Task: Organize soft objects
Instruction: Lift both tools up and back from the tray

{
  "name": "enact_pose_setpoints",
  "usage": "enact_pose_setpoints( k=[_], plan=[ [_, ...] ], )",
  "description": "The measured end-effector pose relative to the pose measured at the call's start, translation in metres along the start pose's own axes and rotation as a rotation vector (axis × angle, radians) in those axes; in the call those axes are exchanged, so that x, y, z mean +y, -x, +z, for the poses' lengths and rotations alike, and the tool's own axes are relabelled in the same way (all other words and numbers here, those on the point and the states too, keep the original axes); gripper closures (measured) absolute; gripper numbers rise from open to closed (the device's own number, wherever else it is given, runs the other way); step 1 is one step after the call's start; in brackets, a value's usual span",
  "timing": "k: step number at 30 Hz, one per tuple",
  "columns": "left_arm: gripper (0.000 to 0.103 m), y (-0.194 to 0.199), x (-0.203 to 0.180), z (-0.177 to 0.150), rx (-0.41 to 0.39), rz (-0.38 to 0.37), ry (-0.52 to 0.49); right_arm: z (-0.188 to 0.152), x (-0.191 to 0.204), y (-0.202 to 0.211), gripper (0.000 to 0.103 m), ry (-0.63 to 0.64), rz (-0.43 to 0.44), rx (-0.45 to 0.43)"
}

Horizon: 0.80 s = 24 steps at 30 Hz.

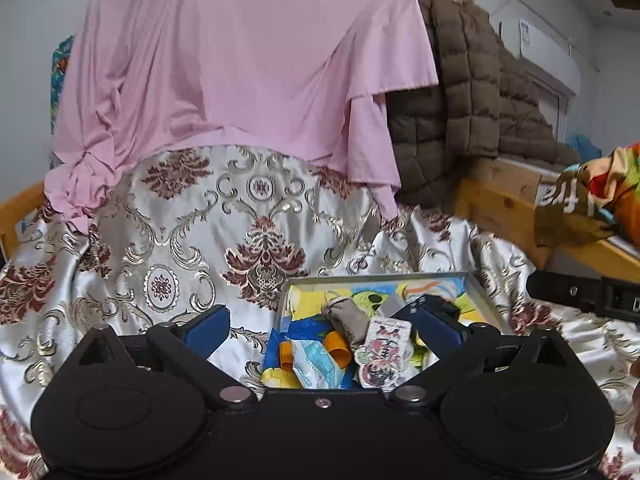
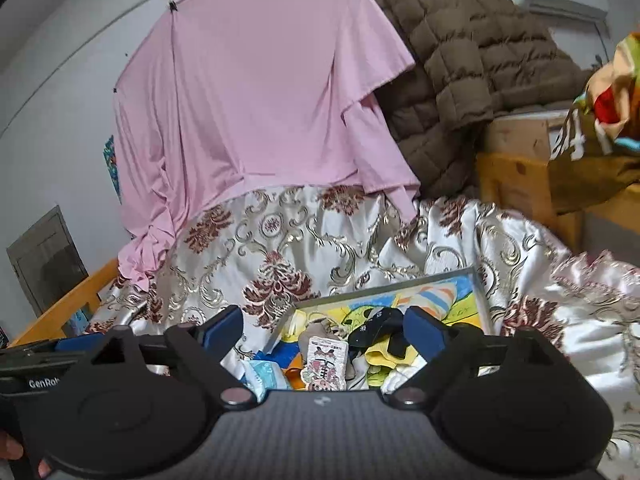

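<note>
A shallow grey-rimmed tray point(image 1: 376, 277) point(image 2: 384, 286) lies on a satin floral bedcover point(image 1: 180, 240) point(image 2: 280, 248). It holds soft items: a grey sock point(image 1: 346, 320), a pink patterned sock pack point(image 1: 384, 350) point(image 2: 326, 364), a tissue pack point(image 1: 316, 364) point(image 2: 264, 376), a dark sock point(image 2: 376, 330) and a yellow cloth point(image 2: 384, 356). My left gripper point(image 1: 320, 320) hovers over the tray's near side, open, nothing between its blue pads. My right gripper point(image 2: 324, 324) hangs beside it, also open and empty.
A pink cloth point(image 1: 240, 60) point(image 2: 260, 100) hangs on the wall behind the bed. A brown quilted jacket point(image 1: 460, 100) point(image 2: 460, 60) drapes over a wooden frame point(image 1: 500, 200) at right. A colourful printed cloth point(image 1: 600, 192) point(image 2: 608, 100) lies further right.
</note>
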<state>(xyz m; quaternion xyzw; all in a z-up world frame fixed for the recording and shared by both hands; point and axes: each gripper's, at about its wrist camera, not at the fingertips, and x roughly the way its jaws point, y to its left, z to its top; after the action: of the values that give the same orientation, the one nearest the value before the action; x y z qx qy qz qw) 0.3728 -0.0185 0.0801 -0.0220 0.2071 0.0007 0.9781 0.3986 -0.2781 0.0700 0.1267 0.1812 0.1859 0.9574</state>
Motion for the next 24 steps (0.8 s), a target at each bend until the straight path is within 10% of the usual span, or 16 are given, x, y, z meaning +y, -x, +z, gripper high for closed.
enact_pose_setpoints(
  k=[24],
  plan=[
    [0.002, 0.132, -0.027, -0.037, -0.111, -0.002, 0.004, -0.043, 0.034, 0.133, 0.002, 0.066, -0.047, -0.166]
  ],
)
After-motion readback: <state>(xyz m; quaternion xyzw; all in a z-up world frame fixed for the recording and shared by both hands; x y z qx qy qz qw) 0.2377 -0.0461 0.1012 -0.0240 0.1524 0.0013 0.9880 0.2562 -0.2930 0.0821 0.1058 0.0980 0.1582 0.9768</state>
